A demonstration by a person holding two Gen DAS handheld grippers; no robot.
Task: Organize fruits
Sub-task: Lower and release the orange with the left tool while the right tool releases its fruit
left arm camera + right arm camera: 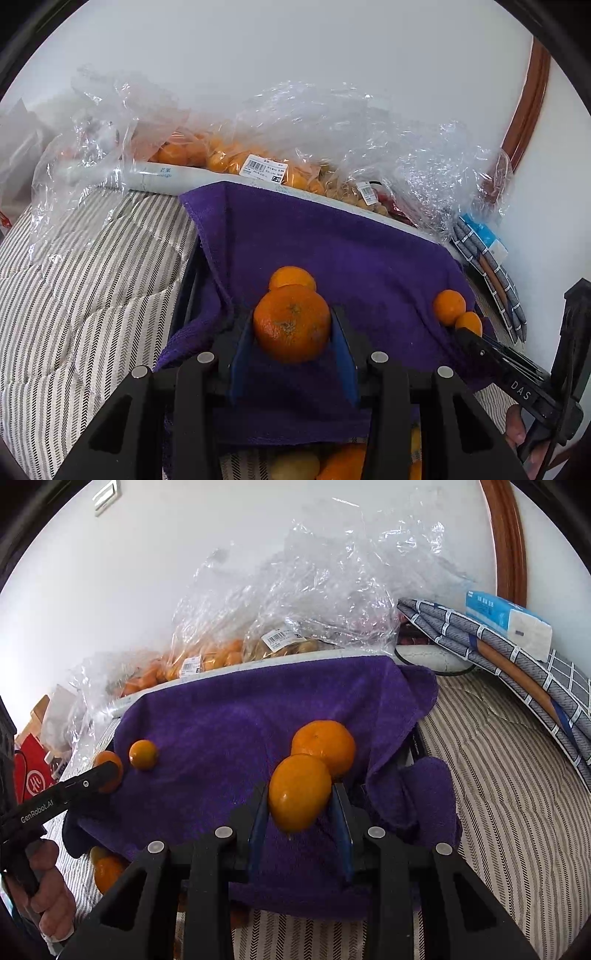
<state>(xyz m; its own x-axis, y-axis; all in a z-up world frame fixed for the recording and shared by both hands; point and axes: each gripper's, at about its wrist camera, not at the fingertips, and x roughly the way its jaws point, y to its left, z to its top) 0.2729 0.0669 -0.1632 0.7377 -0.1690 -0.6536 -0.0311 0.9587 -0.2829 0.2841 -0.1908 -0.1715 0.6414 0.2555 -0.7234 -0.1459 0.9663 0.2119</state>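
Mottled tangerine [291, 323] gripped; the other orange fruit [299, 792] seems smoother.

Under the purple towel [332, 240] the support is hidden; only a dark frame edge [188, 288] shows at its side. Fruit at the bottom edge [332, 465] of the left wrist view is cut off and half covered by the left gripper [293, 332]. Print on the bag labels [263, 169] is too small to read. In the right wrist view, the left gripper's finger [92, 779] covers part of 1 orange [109, 766].
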